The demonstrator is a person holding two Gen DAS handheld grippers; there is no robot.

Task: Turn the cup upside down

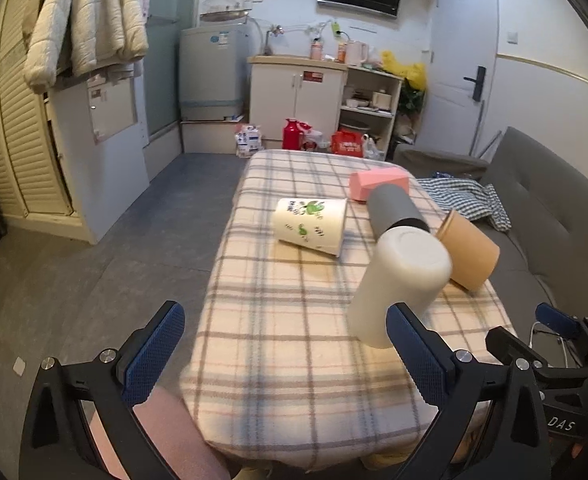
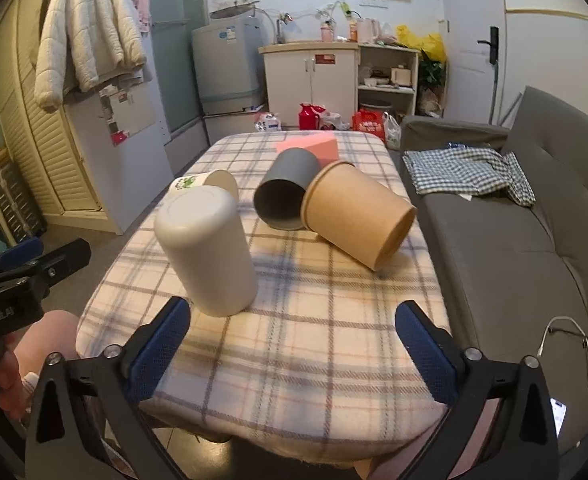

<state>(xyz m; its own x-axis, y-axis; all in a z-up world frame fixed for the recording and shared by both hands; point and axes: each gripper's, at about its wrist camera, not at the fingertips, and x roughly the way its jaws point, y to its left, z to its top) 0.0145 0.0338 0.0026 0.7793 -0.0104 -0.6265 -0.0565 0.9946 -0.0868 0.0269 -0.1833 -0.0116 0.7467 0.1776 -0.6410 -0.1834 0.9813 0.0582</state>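
Observation:
A plain white cup (image 2: pixel 207 252) stands upside down on the plaid table (image 2: pixel 294 340), near its front; it also shows in the left wrist view (image 1: pixel 402 280). A grey cup (image 2: pixel 285 194), a brown paper cup (image 2: pixel 358 216) and a white cup with green print (image 1: pixel 310 226) lie on their sides behind it. My left gripper (image 1: pixel 285 354) is open and empty, with the white cup just beyond its right finger. My right gripper (image 2: pixel 294 348) is open and empty, with the white cup just beyond its left finger.
A pink box (image 1: pixel 378 184) lies at the table's far end. A grey sofa (image 2: pixel 514 232) with a checked cloth (image 2: pixel 470 176) runs along the right. Cables (image 2: pixel 574 360) lie at the sofa's near end. Cabinets and a fridge stand beyond the table.

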